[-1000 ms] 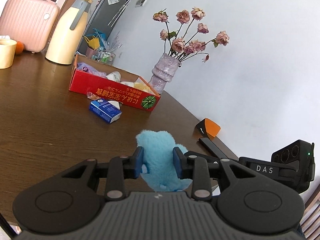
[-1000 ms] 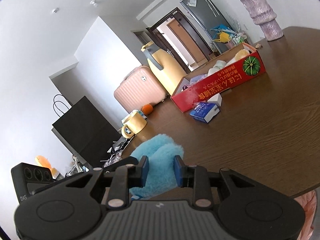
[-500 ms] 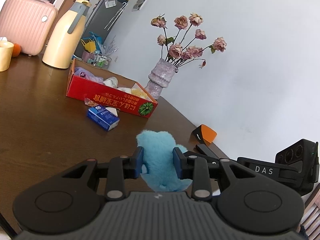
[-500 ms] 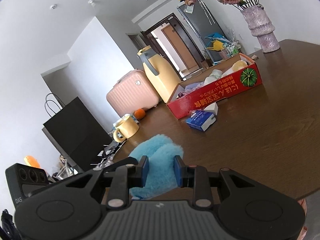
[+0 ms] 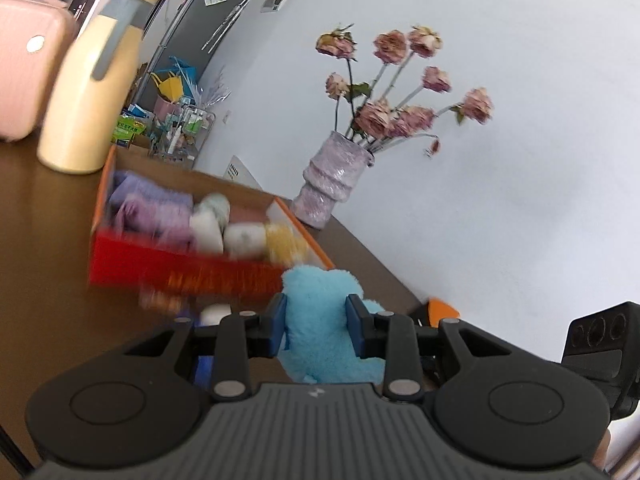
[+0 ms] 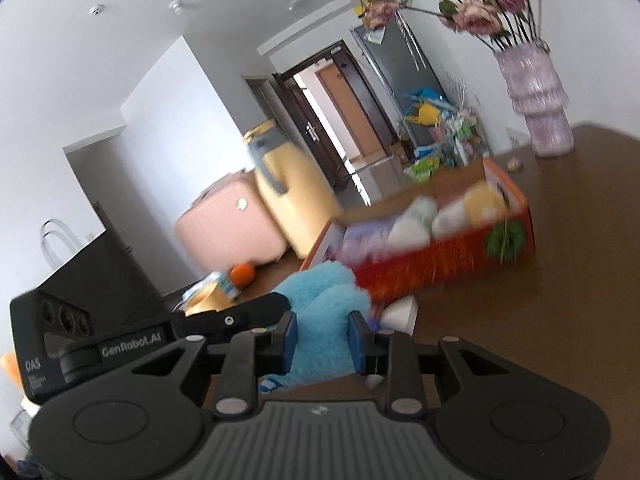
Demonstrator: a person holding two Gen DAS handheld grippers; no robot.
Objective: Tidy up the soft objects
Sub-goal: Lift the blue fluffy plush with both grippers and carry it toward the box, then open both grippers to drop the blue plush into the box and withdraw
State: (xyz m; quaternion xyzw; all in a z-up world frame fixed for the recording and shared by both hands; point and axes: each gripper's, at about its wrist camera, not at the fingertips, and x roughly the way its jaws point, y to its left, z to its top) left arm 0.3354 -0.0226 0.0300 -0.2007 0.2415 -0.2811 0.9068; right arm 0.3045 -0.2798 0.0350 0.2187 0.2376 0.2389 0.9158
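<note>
A fluffy blue plush toy [image 5: 320,320] is held by both grippers above the brown table. My left gripper [image 5: 316,324] is shut on one end of it. My right gripper [image 6: 322,340] is shut on the other end [image 6: 320,320]. A red cardboard box [image 5: 188,268] lies just beyond the toy, open on top, with purple, white and yellow soft things inside. It also shows in the right wrist view [image 6: 440,264]. The left gripper's body [image 6: 120,348] shows at the left of the right wrist view.
A purple vase of dried roses [image 5: 336,184] stands behind the box by the wall. A yellow thermos jug [image 5: 88,96], a pink suitcase [image 5: 24,64], a yellow mug [image 6: 208,300] and an orange [image 6: 242,274] are at the table's far side. A tissue pack [image 6: 400,312] lies before the box.
Both grippers have carried the blue plush forward, much closer to the red box. The view is blurred with motion. The grip on the toy is unchanged.
</note>
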